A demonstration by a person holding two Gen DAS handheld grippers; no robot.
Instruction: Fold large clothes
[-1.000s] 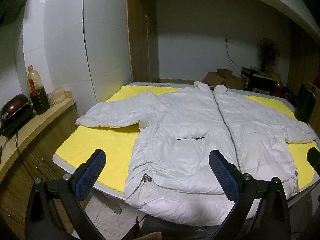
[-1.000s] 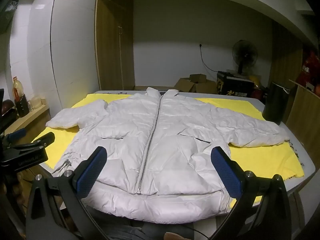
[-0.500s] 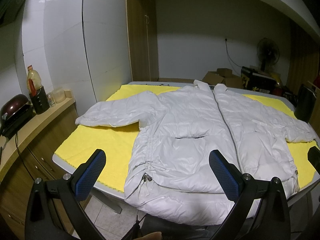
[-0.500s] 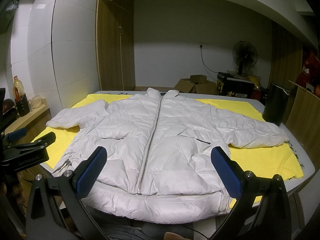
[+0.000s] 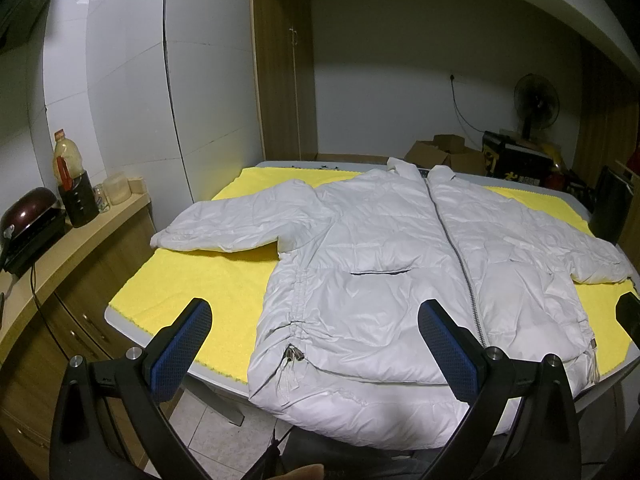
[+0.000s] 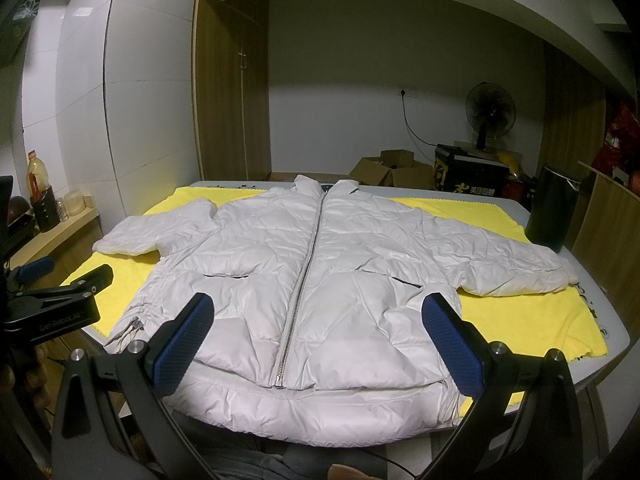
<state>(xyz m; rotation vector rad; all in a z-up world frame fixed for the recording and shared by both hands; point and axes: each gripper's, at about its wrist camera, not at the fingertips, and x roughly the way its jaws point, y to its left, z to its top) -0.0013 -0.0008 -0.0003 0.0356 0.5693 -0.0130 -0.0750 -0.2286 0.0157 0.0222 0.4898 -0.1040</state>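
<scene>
Tongs: left tongs (image 5: pixel 314 342) and right tongs (image 6: pixel 320 340) both gape wide, holding nothing.
Jacket: white puffy zip-up jacket (image 6: pixel 320 280) lies flat on the yellow-clothed table (image 6: pixel 520 320), just ahead of both, hem nearest.
Axis: zipper runs straight away; left sleeve (image 5: pixel 224 228) lies nearer the left tongs.

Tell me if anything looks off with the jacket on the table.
Mostly tidy: the white jacket lies flat and zipped on the yellow cloth. Its hem hangs over the near table edge, and both grippers are open, holding nothing.

Dim room, table brightly lit from above, sharp focus, fisheye-bent dark edges.
</scene>
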